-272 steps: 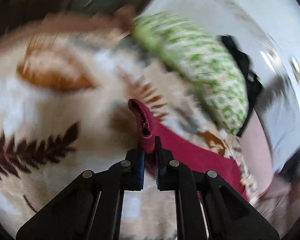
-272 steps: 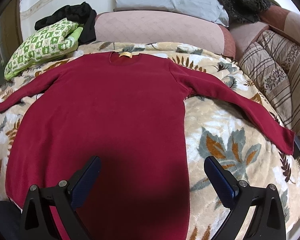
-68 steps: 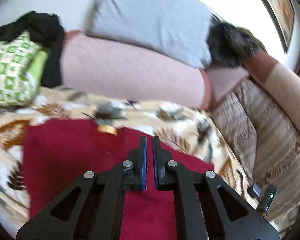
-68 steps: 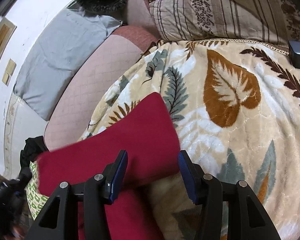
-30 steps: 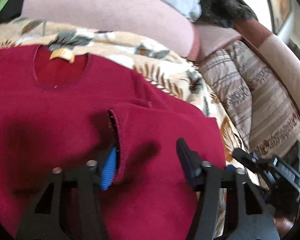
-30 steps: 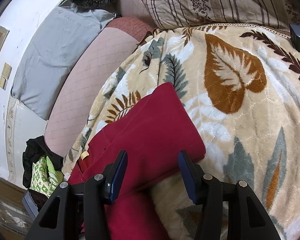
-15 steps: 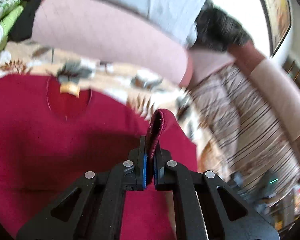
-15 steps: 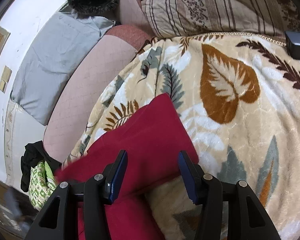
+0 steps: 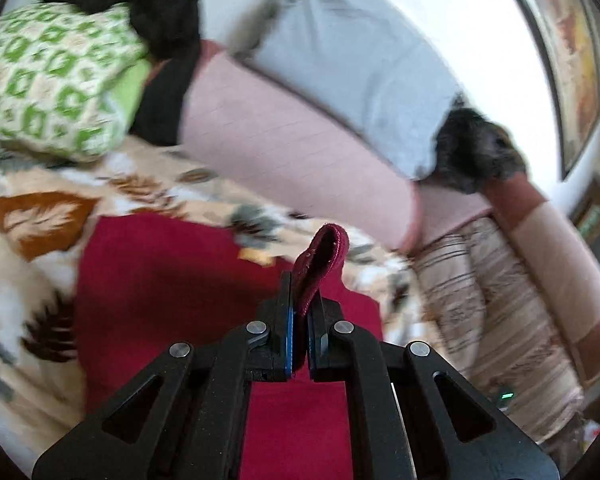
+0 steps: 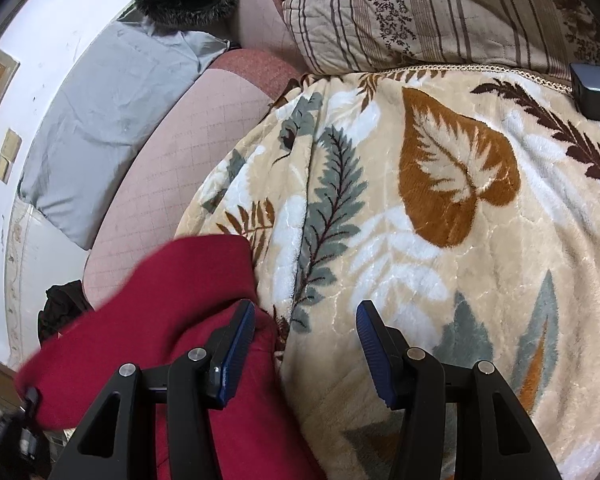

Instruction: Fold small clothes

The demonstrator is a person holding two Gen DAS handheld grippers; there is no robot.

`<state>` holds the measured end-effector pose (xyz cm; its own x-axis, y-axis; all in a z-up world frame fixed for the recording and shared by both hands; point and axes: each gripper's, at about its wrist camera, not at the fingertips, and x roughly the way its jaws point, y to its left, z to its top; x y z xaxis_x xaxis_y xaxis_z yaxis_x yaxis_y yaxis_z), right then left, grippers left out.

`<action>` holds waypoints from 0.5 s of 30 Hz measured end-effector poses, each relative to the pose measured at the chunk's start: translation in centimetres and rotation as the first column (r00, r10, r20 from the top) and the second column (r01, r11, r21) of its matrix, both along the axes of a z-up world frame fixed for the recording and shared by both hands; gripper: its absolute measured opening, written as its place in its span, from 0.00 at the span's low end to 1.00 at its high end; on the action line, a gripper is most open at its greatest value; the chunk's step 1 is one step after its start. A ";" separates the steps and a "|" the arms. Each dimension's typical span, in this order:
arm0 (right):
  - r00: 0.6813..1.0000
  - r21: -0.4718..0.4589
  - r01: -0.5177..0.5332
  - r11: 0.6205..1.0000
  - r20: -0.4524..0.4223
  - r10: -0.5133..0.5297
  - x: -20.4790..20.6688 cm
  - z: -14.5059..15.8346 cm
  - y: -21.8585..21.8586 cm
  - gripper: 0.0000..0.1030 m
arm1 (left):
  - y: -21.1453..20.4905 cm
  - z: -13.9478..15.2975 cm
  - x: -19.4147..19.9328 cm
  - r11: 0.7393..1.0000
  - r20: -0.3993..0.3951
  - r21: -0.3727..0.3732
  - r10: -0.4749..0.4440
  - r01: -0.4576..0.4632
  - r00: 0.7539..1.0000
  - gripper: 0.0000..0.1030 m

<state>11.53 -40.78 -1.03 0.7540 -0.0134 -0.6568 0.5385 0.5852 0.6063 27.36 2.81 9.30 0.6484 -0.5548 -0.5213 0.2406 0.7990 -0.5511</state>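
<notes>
Left wrist view: the left tongs [image 9: 298,334], spread wide a second ago, now pinch the sleeve cuff [image 9: 321,258] and lift it off the red sweater [image 9: 160,280] on the bed's leaf blanket [image 9: 40,216]; the sleeve fold is underway. Right wrist view: the right tongs [image 10: 305,340] stay wide and empty, left finger [image 10: 236,346] against the raised sleeve [image 10: 172,292].

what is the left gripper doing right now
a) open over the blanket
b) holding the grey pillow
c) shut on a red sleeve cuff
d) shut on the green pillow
c: the left gripper has its jaws pinched on the red sleeve cuff, which sticks up between them above the sweater.
</notes>
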 end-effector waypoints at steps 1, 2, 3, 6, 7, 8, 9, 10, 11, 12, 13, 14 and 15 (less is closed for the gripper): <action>1.000 -0.003 -0.003 1.000 -0.003 0.003 0.0 0.0 0.1 0.49 | 0.6 -0.8 0.2 1.000 -0.016 0.008 0.017 -0.017 1.000 0.03; 1.000 -0.005 -0.004 1.000 -0.004 0.004 0.1 0.0 0.1 0.49 | 1.3 -1.7 0.5 0.999 -0.036 0.013 0.041 -0.041 0.999 0.03; 1.000 -0.008 -0.005 1.000 -0.006 0.004 0.1 0.0 0.2 0.49 | 1.9 -2.5 0.7 0.998 -0.046 0.019 0.064 -0.063 0.997 0.03; 1.000 -0.015 -0.004 1.000 -0.010 0.004 0.2 0.0 0.2 0.49 | 3.2 -4.5 1.1 0.994 -0.075 0.035 0.106 -0.103 0.992 0.03; 1.000 -0.018 -0.004 1.000 -0.012 0.004 0.2 0.0 0.3 0.49 | 3.5 -4.9 1.2 0.993 -0.077 0.043 0.117 -0.114 0.990 0.03; 1.000 -0.020 -0.006 1.000 -0.013 0.006 0.3 -0.1 0.3 0.49 | 3.7 -5.4 1.3 0.991 -0.080 0.055 0.126 -0.122 0.989 0.03; 1.000 -0.022 -0.009 1.000 -0.015 0.008 0.4 -0.1 0.4 0.49 | 3.8 -6.0 1.5 0.988 -0.082 0.090 0.133 -0.125 0.988 0.03; 1.000 -0.026 -0.011 1.000 -0.017 0.010 0.5 -0.1 0.5 0.49 | 3.8 -6.7 1.7 0.984 -0.092 0.124 0.140 -0.128 0.986 0.03; 1.000 -0.032 -0.014 0.999 -0.019 0.014 0.5 -0.1 0.6 0.49 | 3.9 -7.3 1.9 0.981 -0.107 0.142 0.149 -0.134 0.983 0.04; 0.999 -0.041 -0.023 0.999 -0.023 0.023 0.7 -0.1 0.8 0.49 | 4.2 -8.1 2.2 0.975 -0.131 0.169 0.167 -0.144 0.977 0.04; 0.999 -0.049 -0.029 0.998 -0.024 0.028 0.8 0.0 1.0 0.49 | 4.6 -9.2 2.6 0.968 -0.163 0.199 0.189 -0.155 0.968 0.04; 0.999 -0.062 -0.038 0.997 -0.027 0.036 0.9 0.1 1.1 0.49 | 4.9 -9.8 2.8 0.964 -0.183 0.210 0.201 -0.162 0.962 0.04; 0.999 -0.082 -0.046 0.996 -0.029 0.044 1.1 0.3 1.3 0.49 | 5.5 -10.5 3.0 0.960 -0.209 0.221 0.218 -0.171 0.953 0.04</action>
